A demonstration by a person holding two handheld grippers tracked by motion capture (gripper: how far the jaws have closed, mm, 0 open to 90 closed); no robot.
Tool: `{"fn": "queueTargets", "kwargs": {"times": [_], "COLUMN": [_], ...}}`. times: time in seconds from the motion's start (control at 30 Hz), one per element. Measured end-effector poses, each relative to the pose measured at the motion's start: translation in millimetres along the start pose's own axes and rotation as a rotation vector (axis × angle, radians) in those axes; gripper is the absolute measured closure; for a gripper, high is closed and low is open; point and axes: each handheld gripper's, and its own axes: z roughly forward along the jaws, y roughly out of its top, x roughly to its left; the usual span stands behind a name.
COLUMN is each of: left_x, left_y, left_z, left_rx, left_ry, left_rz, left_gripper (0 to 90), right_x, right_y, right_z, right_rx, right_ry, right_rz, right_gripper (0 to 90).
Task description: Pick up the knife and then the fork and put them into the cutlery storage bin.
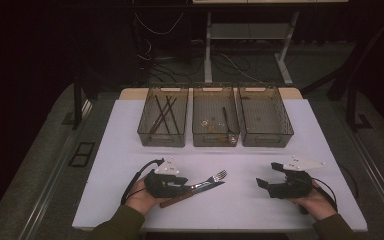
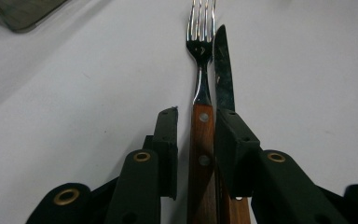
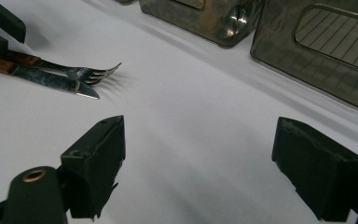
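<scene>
So the step in hand looks like sorting cutlery into the three bins. A wooden-handled fork (image 2: 200, 116) and a knife (image 2: 223, 70) are lying side by side on the white bench (image 1: 130, 145), near its front edge, tips pointing off to the right in the high view. The left gripper (image 2: 198, 126) is set around the fork handle: one of its fingers (image 2: 168, 140) stands just clear of the wood with a sliver of bench showing, while the other sits over the knife's handle beside it. So the fork is straddled but not clamped yet, as far as can be told. The right gripper (image 3: 200, 158) is held wide apart over bare bench with nothing between its fingers.

Next move, probably: the fork has to be pinched alone, without the knife being dragged along, since the two are touching or as good as. A small sideways nudge may be needed first.

Room-wise, plenty of open bench is left between the cutlery and the bins. The middle bin (image 1: 215, 122) already has cutlery in it, the left bin (image 1: 164, 120) has dark sticks, and the right bin (image 1: 265, 120) looks nearly bare. Bin walls are tall, so a lift over the rim is called for.
</scene>
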Motion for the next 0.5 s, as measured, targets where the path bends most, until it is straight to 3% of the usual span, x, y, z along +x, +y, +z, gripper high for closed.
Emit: {"fn": "queueTargets", "kwargs": {"times": [0.27,0.37,0.43,0.5], "left_x": [-0.6,-0.5,0.9,0.8], "left_y": [-1.4,-1.6,-1.9,-3.4], "left_z": [3.2,4.0,4.5,6.8], "left_rx": [0.015,0.018,0.040,0.047], "left_ry": [-0.007,0.004,0.020,0.028], "left_rz": [-0.002,-0.001,0.026,0.018], "left_gripper": [69.2,69.2,69.2,69.3], "right_x": [-0.2,-0.4,-0.4,-0.4], "right_y": [0.0,0.0,0.0,0.0], "right_z": [0.0,0.0,0.1,0.1], "right_rx": [-0.001,0.001,0.001,0.001], "right_ry": [0.001,0.001,0.001,0.001], "right_rz": [0.001,-0.001,0.000,-0.001], "right_gripper": [17.3,17.3,17.3,17.3]}}
